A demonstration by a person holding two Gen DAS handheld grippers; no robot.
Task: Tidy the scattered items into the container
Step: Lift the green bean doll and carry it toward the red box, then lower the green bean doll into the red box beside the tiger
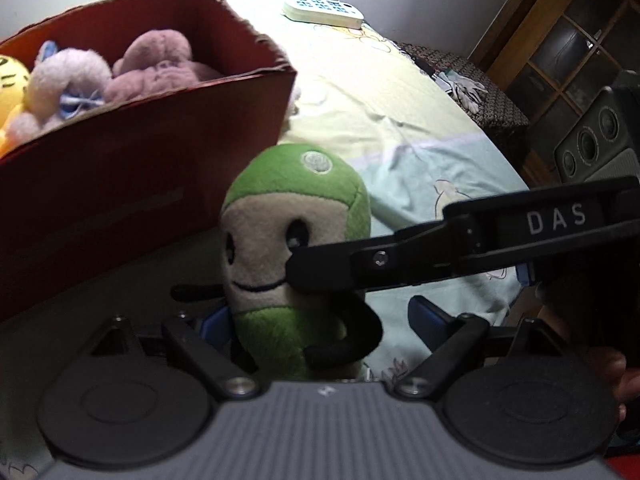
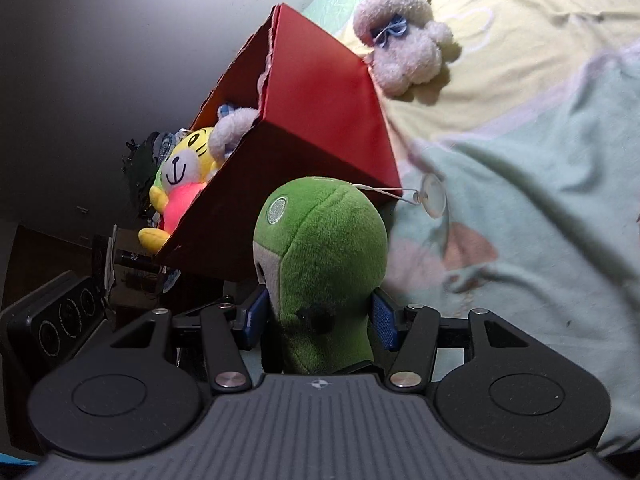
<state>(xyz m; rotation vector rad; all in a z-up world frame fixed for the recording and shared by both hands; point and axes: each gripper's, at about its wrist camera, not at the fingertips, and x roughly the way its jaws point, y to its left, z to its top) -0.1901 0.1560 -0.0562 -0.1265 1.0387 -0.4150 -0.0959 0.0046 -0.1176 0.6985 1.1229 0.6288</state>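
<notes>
Plush fills the centre of both views: a green toy (image 1: 296,264) with a beige smiling face, black stick arms and a round embroidered patch on its head. In the right wrist view the right tool (image 2: 318,316) has its blue pads (image 2: 383,316) pressed against either side of the green body, clamped on the toy, which stands upright between them with its back to the camera. A thin white string runs from the toy's head to a clear suction cup (image 2: 434,198) lying on the bedsheet (image 2: 540,200) at about two o'clock from the head.

In the left wrist view the left tool (image 1: 316,320) sits around the toy's lower body with its blue pads (image 1: 426,312) spread; the right-hand pad stands clear of the plush, the left-hand one is mostly hidden behind it, so the tool is apart rather than gripping. One black finger of the right tool crosses in from three o'clock and touches the toy's face beside the mouth.

The red cardboard box (image 1: 140,184) stands on the bed at ten o'clock from the toy, just beside it. Inside lie a purple plush (image 1: 160,64), a pale fluffy plush with a blue bow (image 1: 64,84) and a yellow tiger plush (image 2: 184,172). Another white fluffy plush (image 2: 404,40) lies on the bed at the box's far side, touching its wall. A white power strip (image 1: 322,10) rests at twelve o'clock.
</notes>
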